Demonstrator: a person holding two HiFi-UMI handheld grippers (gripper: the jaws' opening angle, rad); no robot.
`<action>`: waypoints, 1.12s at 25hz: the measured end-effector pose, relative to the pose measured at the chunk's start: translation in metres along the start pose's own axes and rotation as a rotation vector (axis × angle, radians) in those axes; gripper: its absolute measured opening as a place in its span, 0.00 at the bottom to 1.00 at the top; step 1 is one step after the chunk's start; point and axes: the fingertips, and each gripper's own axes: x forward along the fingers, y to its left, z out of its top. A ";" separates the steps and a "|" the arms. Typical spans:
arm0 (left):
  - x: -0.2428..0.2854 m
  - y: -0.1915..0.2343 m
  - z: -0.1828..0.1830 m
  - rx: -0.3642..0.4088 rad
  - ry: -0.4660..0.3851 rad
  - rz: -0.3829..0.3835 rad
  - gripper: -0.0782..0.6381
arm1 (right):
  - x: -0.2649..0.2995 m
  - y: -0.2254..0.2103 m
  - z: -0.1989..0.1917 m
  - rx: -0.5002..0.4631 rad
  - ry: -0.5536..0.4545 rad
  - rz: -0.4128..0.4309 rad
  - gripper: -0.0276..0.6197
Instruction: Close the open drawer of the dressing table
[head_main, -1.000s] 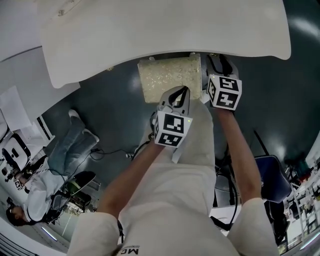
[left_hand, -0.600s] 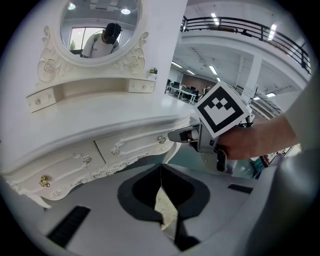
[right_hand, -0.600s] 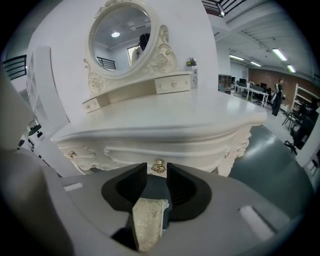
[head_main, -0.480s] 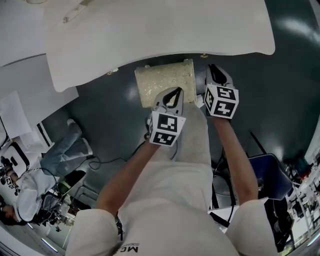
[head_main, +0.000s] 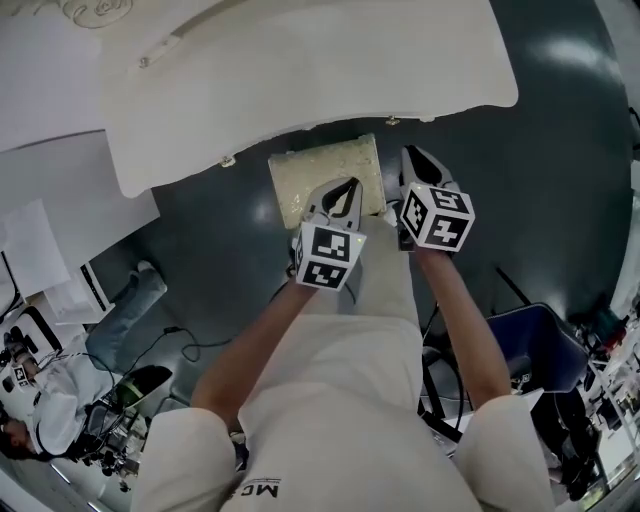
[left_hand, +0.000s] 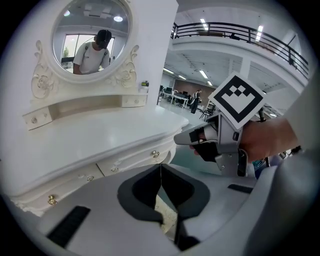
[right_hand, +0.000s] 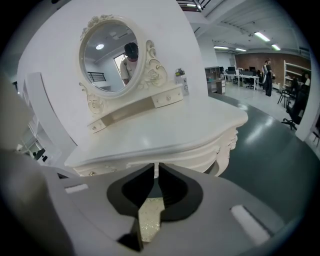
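The white dressing table (head_main: 300, 70) fills the top of the head view. Its small drawer fronts (left_hand: 135, 162) with brass knobs (left_hand: 155, 154) sit flush under the curved top in the left gripper view. My left gripper (head_main: 340, 192) hangs over the cream stool cushion (head_main: 310, 175), and its jaws are shut and empty (left_hand: 160, 169). My right gripper (head_main: 412, 158) is beside the cushion's right edge, in front of the table. Its jaws (right_hand: 156, 172) have just been closing to a thin slit with nothing between them.
An oval mirror (right_hand: 112, 55) with two little upper drawers (right_hand: 167, 98) stands on the table top. A seated person (head_main: 45, 400) and cables lie at the lower left of the head view. A blue chair (head_main: 545, 350) is at the right.
Both grippers have risen from the stool's far edge and drawn slightly back from the table. The right gripper's jaws have narrowed. The table has slid toward the upper left of the view.
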 end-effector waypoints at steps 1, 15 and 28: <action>-0.003 0.000 0.003 -0.002 -0.005 -0.003 0.12 | -0.005 0.002 0.003 -0.005 -0.006 0.000 0.09; -0.059 -0.013 0.041 -0.011 -0.096 -0.064 0.12 | -0.093 0.056 0.034 -0.116 -0.129 0.015 0.07; -0.125 -0.026 0.078 -0.008 -0.172 -0.118 0.12 | -0.158 0.109 0.056 -0.144 -0.231 0.070 0.05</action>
